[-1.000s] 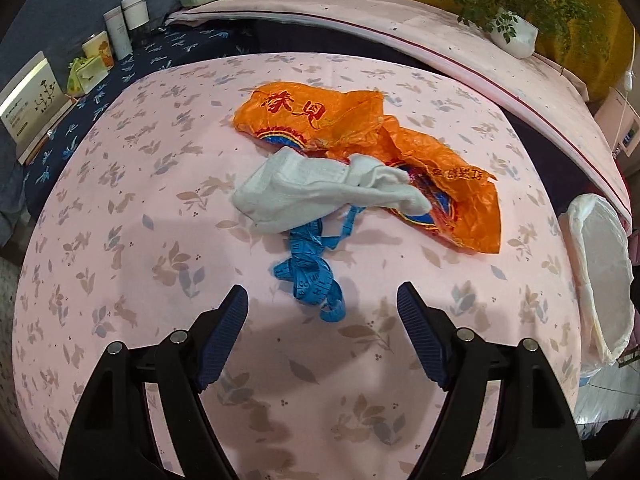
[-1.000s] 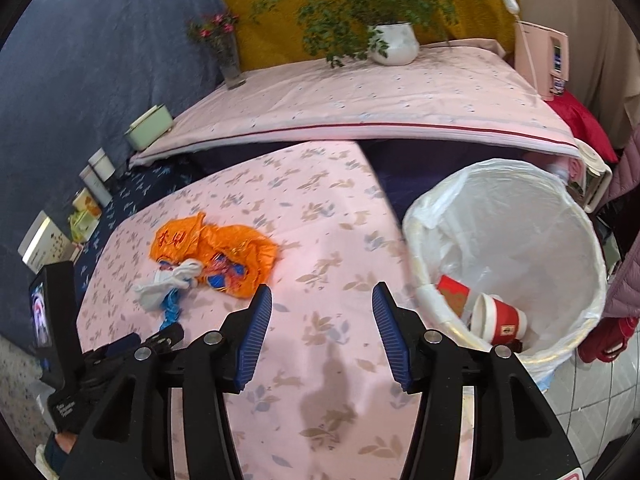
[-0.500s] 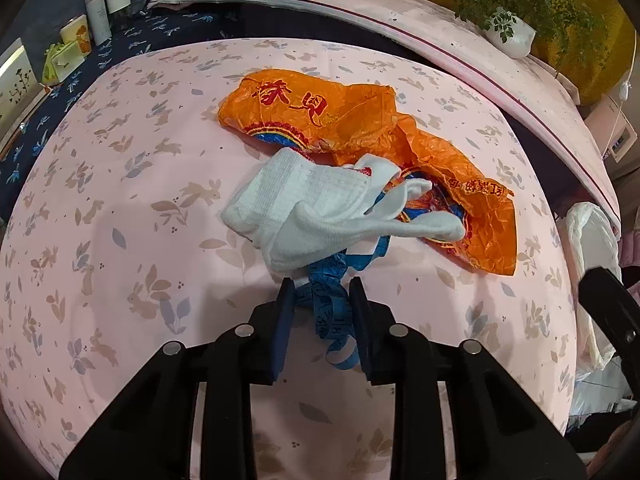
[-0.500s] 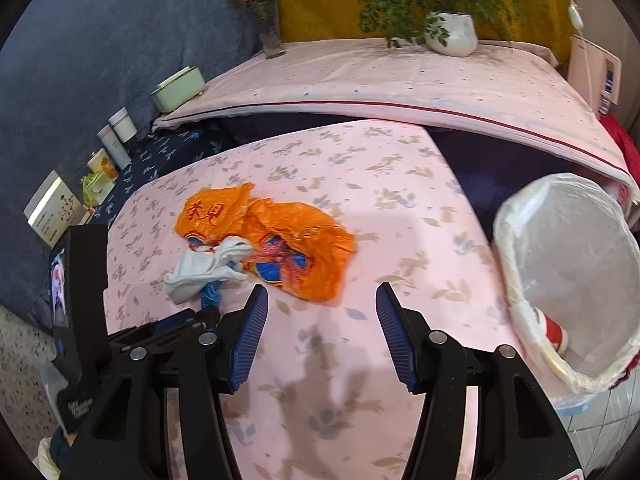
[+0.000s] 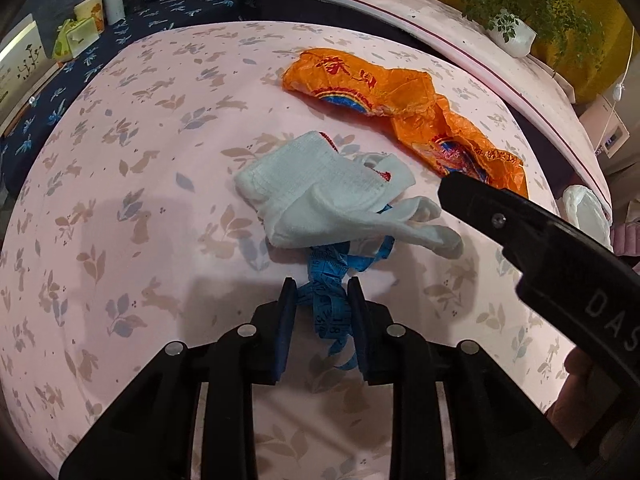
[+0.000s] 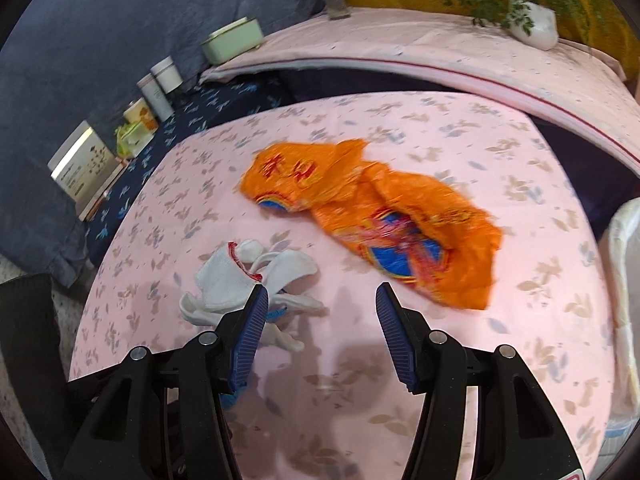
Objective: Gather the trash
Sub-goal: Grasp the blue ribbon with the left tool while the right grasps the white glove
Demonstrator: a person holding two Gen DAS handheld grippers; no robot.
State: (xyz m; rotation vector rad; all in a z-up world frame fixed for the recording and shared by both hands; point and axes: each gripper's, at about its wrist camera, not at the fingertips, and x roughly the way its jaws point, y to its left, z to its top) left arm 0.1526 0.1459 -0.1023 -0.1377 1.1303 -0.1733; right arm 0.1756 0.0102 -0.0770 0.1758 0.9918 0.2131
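My left gripper (image 5: pixel 322 292) is shut on a crumpled blue measuring tape (image 5: pixel 330 280) lying on the pink table. A white sock (image 5: pixel 320 192) drapes over the tape's far end. An orange plastic bag (image 5: pixel 400 104) lies beyond it. In the right wrist view my right gripper (image 6: pixel 320 300) is open and empty, hovering over the table between the white sock (image 6: pixel 236 276) and the orange bag (image 6: pixel 392 220). The right gripper's black body shows in the left wrist view at the right (image 5: pixel 540 240).
A white-lined trash bin (image 6: pixel 624 280) stands off the table's right edge, also visible in the left wrist view (image 5: pixel 584 208). Jars, boxes and a card (image 6: pixel 80 168) stand on a dark blue surface at the left. A potted plant (image 6: pixel 532 24) sits on the shelf behind.
My left gripper closed from wide open onto the blue tape and stays shut on it. My right gripper swung left from the bin toward the sock and bag, remaining open.
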